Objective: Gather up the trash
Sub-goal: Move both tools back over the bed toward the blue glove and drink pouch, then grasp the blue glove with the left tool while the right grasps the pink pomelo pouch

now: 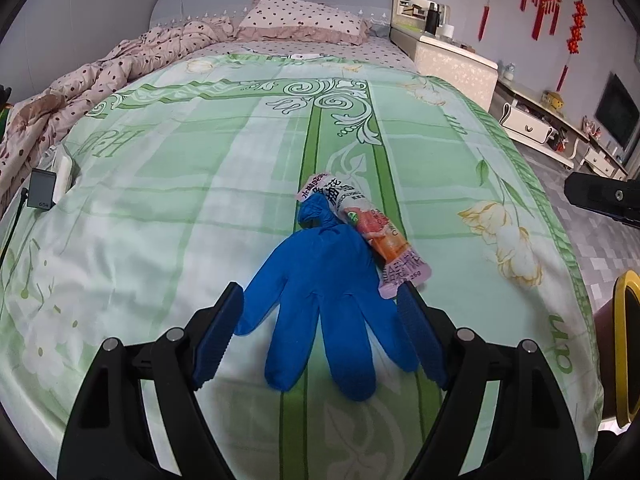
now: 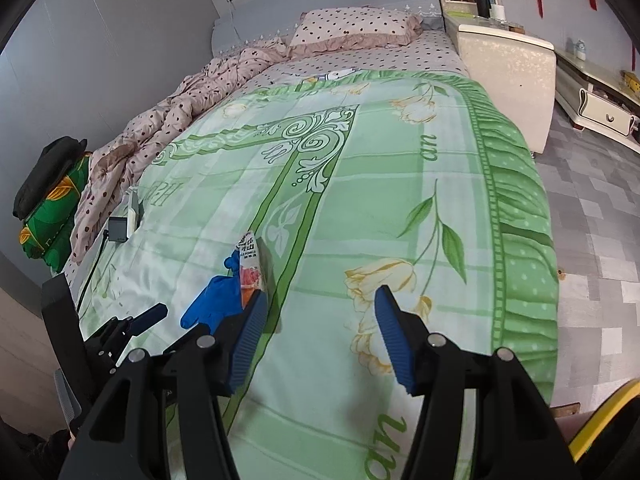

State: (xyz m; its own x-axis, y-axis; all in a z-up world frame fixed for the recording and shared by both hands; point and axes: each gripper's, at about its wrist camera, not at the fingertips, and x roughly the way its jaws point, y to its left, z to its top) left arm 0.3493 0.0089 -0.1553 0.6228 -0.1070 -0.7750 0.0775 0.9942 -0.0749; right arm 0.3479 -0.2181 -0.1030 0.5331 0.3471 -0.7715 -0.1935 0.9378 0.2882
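Observation:
A blue rubber glove lies flat on the green bedspread, fingers toward me. A pink and orange snack wrapper lies beside it, partly under the cuff. My left gripper is open, its jaws on either side of the glove's fingers, touching nothing. In the right wrist view the glove and wrapper lie to the left. My right gripper is open and empty above the bedspread. The left gripper's fingertip shows at far left.
A crumpled dotted quilt and pillow lie at the bed's head. A small grey device with a cable sits at the bed's left edge. A yellow-rimmed bin stands by the bed at right. A white cabinet flanks the bed.

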